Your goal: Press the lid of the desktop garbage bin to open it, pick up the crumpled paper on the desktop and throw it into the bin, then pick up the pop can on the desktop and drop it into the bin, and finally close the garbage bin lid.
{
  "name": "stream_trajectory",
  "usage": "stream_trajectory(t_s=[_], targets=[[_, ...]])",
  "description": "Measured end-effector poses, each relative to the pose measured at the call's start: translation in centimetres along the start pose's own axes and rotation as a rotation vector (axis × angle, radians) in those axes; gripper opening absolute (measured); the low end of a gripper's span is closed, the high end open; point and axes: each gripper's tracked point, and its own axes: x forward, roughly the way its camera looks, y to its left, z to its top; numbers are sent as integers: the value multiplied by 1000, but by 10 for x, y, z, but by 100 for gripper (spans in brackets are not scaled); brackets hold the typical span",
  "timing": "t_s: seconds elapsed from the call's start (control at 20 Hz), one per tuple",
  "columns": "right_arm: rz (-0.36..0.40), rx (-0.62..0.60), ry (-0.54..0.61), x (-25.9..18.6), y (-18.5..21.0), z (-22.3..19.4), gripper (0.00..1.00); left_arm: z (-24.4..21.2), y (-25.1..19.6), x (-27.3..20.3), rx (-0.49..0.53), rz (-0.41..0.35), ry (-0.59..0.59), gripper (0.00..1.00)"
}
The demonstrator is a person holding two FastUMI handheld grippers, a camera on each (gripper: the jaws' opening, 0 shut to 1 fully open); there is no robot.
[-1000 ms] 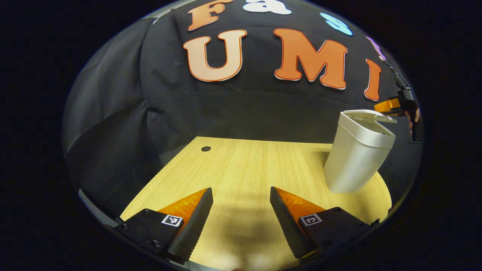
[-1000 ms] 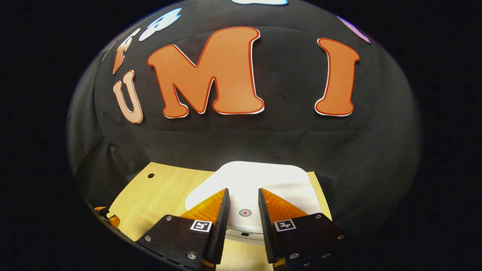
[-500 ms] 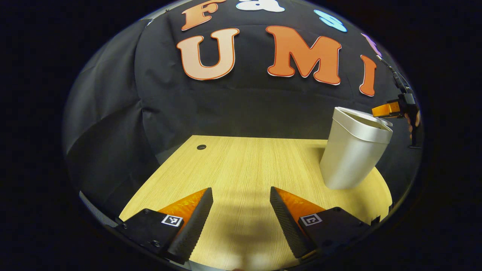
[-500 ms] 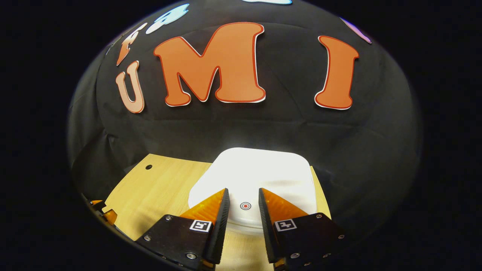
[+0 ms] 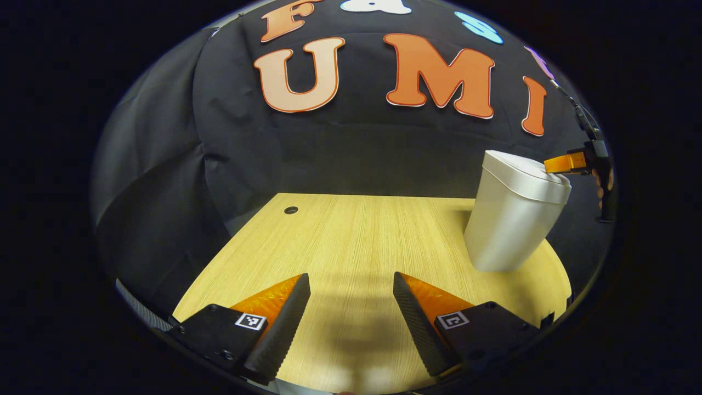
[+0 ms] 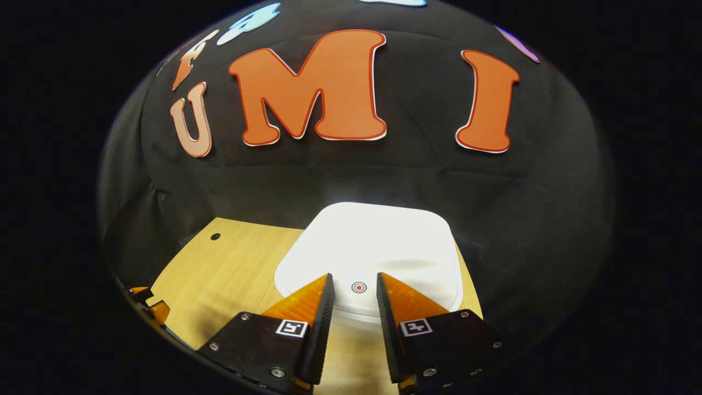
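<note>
Right gripper view: our right tool (image 6: 354, 285) hovers at 6 o'clock, fingers narrowly spread around nothing, just above the shut lid (image 6: 373, 249) of the garbage bin (image 5: 513, 219). A careless push could reopen it or tip the bin. Left tool (image 5: 351, 291) gapes wide, holding nothing, over the surface (image 5: 340, 241), bin at 2 o'clock.

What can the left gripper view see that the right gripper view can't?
Left gripper view: the bin from the side, with the right gripper and a hand up by its lid. Right gripper view: the lid's flat top from above, with a little round red mark. Both: the wooden table and its small hole.
</note>
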Motion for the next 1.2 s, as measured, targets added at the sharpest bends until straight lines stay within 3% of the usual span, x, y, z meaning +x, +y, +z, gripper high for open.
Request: stream_trajectory(t_s=[0.45, 0.5, 0.7, 1.0, 1.05, 1.1, 1.2], targets=[[-15, 11, -6, 1, -1, -7, 50, -1, -4, -1, 25, -36, 16, 97], [-12, 15, -16, -1, -1, -7, 46, 0, -5, -1, 26, -40, 14, 97], [-26, -7, -3, -1, 0, -7, 45, 7, -5, -2, 40, -46, -4, 97], [-55, -9, -18, -8, 3, -8, 48, 69, 2, -5, 38, -72, -107, 97], [-64, -1, -19, -10, 5, -8, 44, 82, 4, -5, 43, -85, -129, 98], [-73, 10, -19, -13, 7, -9, 51, 93, 5, -6, 52, -97, -148, 97], [-79, 31, -24, -17, 17, -12, 52, 115, 9, -7, 75, -116, -196, 97]])
